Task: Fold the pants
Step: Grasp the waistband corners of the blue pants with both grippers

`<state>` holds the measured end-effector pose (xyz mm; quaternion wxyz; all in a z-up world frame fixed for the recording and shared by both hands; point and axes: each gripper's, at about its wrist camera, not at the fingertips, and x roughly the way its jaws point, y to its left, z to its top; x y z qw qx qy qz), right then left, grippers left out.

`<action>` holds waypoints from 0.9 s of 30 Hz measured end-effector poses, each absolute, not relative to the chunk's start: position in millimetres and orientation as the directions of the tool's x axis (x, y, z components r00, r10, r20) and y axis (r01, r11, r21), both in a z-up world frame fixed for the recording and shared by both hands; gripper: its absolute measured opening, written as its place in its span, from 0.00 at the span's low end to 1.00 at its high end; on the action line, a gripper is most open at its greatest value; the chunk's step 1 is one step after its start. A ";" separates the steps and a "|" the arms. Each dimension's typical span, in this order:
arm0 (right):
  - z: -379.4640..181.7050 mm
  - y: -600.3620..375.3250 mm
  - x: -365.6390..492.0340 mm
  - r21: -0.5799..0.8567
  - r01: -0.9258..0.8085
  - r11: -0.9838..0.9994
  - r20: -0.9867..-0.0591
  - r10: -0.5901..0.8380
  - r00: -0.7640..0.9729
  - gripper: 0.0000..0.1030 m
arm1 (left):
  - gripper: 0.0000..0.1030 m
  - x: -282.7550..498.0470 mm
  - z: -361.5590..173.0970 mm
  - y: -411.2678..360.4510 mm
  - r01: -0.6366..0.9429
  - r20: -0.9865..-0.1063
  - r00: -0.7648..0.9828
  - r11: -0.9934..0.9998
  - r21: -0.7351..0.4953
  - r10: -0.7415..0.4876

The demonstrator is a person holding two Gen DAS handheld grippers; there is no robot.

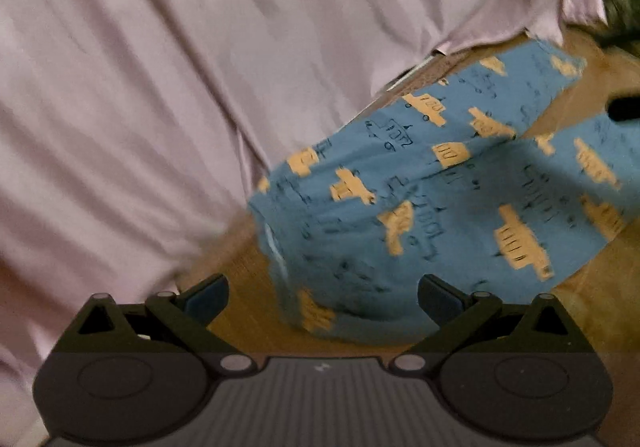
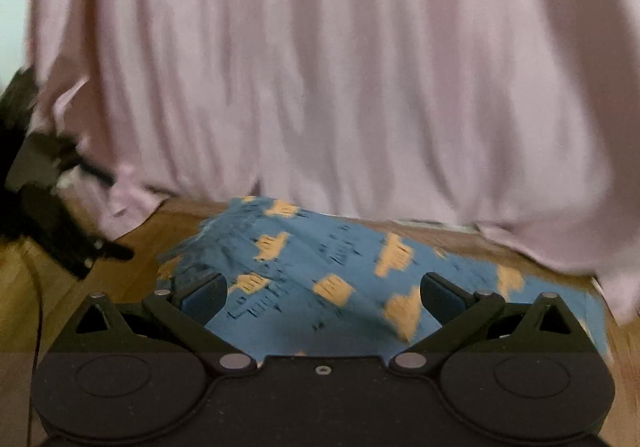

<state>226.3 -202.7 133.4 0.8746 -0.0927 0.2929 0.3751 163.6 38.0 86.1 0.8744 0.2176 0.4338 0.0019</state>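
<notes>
My left gripper and right gripper hung with jaws apart, gripping nothing, over the blue pants spread beside the pink sheet; grasping an edge seemingly came next.

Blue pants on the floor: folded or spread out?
Partly folded: the blue pants show one layer overlapping another, legs not laid flat.

A hanging pink sheet walls off the far side, just behind the blue pants on the wooden floor. Bare floor lies open left of the pants, bounded by dark objects.
</notes>
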 end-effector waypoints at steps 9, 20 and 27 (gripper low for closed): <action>69.9 -166.4 355.7 0.083 -0.834 0.546 -0.658 0.658 0.366 0.99 | 1.00 251.5 81.3 90.8 0.137 -0.759 0.632 0.942 0.306 0.155; 22.0 -171.7 442.3 0.086 -0.730 0.678 -0.714 0.553 0.429 0.95 | 0.97 374.8 22.9 118.1 0.194 -0.801 0.598 0.965 0.179 0.028; 8.7 -145.4 476.8 0.065 -0.754 0.654 -0.755 0.527 0.391 0.82 | 0.87 397.0 5.7 148.4 0.213 -0.815 0.579 0.968 0.131 -0.017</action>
